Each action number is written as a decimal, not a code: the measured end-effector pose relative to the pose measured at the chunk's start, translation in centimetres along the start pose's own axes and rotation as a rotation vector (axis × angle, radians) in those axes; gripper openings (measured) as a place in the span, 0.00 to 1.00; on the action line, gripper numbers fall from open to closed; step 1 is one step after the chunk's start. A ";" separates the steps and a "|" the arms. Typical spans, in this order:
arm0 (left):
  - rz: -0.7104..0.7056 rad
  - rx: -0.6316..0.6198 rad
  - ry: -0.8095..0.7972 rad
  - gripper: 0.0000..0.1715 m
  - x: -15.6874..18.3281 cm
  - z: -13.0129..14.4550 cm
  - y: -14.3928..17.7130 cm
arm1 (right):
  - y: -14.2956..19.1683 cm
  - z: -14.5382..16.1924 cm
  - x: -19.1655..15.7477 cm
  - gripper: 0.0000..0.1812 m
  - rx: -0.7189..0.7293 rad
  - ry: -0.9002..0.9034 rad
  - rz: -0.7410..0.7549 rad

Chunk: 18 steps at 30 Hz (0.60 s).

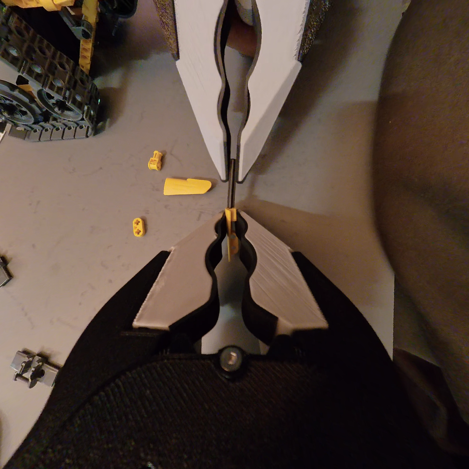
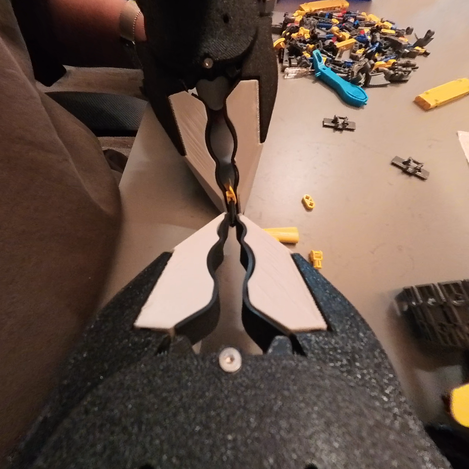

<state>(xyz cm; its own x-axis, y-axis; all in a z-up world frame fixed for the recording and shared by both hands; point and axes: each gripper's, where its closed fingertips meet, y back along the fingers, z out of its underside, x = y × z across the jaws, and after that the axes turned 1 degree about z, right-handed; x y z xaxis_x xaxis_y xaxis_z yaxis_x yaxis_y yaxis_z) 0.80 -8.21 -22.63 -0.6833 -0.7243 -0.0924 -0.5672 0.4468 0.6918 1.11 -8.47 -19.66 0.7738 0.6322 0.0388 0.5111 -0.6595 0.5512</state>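
Black axle (image 1: 231,186) spans both grippers; enters yellow connector (image 1: 231,215)

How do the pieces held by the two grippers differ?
The left gripper is shut on a yellow connector piece, flat and short; the right gripper is shut on a black axle, thin and rod-like. The connector sits deep between its fingers; the axle sticks out past its fingertips. Their ends meet, above the grey table.

Pale grey fingers (image 1: 279,274) lined in wavy black, clamped on a yellow piece (image 1: 231,233) and a black axle (image 1: 231,185). Grey scuffed table (image 1: 76,253). Toward nine o'clock, a yellow curved panel (image 1: 186,186); toward one o'clock, a turquoise tool (image 2: 337,81) amid a yellow, blue, black heap (image 2: 355,38).
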 end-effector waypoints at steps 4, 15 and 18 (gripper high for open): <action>0.003 0.000 -0.001 0.02 0.0 0.0 0.0 | 0.0 0.0 -0.1 0.02 0.003 0.020 -0.009; 0.010 0.001 -0.014 0.01 0.1 0.0 0.0 | -0.1 -0.4 0.0 0.01 0.016 0.001 -0.115; 0.019 0.002 -0.009 0.01 0.1 0.0 0.0 | -0.3 -0.4 0.0 0.02 0.005 -0.001 -0.132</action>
<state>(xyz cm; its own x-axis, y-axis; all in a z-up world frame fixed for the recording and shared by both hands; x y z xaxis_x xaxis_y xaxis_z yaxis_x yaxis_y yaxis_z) 0.75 -8.30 -22.61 -0.6978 -0.7111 -0.0857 -0.5551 0.4614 0.6921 0.82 -8.17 -19.51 0.7004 0.7129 -0.0350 0.6103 -0.5727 0.5474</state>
